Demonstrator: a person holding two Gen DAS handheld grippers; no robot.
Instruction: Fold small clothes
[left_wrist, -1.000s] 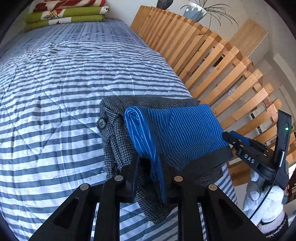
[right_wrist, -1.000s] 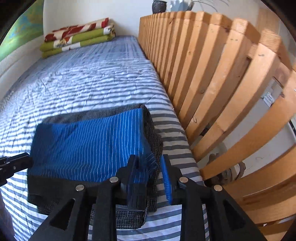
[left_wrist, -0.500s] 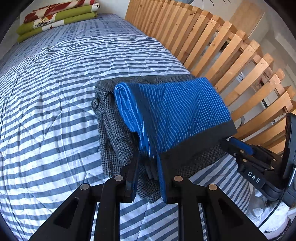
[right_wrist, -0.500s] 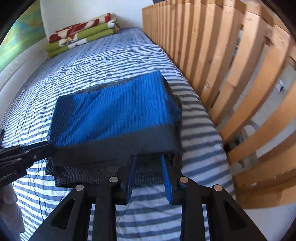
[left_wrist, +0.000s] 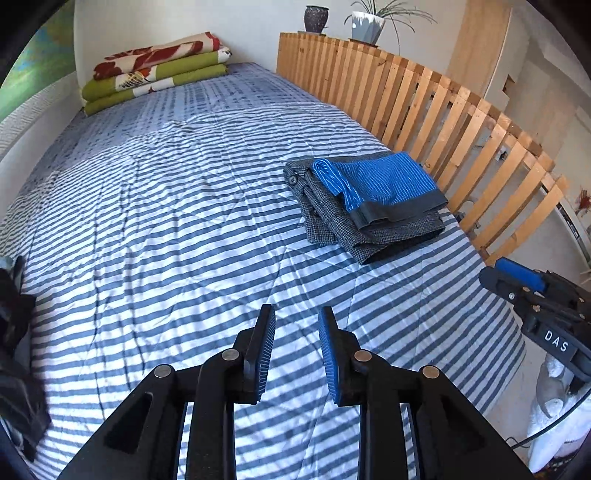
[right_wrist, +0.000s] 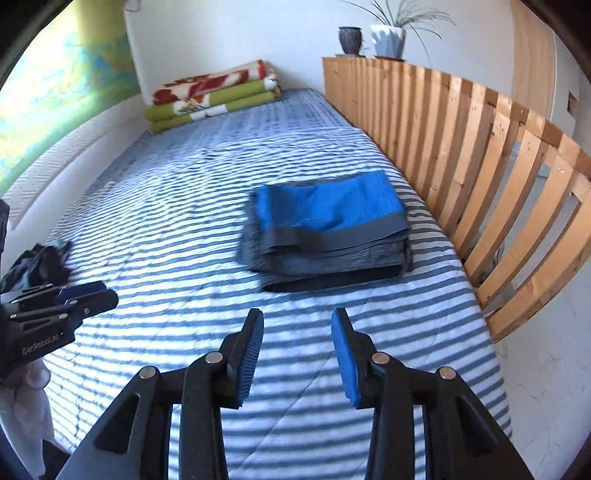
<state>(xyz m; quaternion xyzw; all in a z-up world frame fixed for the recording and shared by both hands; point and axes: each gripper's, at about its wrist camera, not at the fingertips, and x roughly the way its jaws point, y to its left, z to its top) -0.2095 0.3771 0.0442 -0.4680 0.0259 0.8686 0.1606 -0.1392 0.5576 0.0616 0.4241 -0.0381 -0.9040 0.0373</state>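
folded blue pinstriped shorts (left_wrist: 380, 181) lying ahead, long axis crosswise, waistband facing grippers | grey tweed garment (left_wrist: 332, 218) underneath, partly hidden | left gripper (left_wrist: 295, 347) and right gripper (right_wrist: 297, 350) hovering spread, empty

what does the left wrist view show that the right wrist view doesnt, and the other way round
Only the left wrist view shows the dark button on the grey checked garment and the fine white stripes of the blue garment. Only the right wrist view shows the green picture on the wall. Both share the striped bedcover, the folded stack beside the wooden slat rail, the folded blankets at the far end, two plant pots, a dark crumpled garment, and both grippers, open and empty: left gripper, right gripper.
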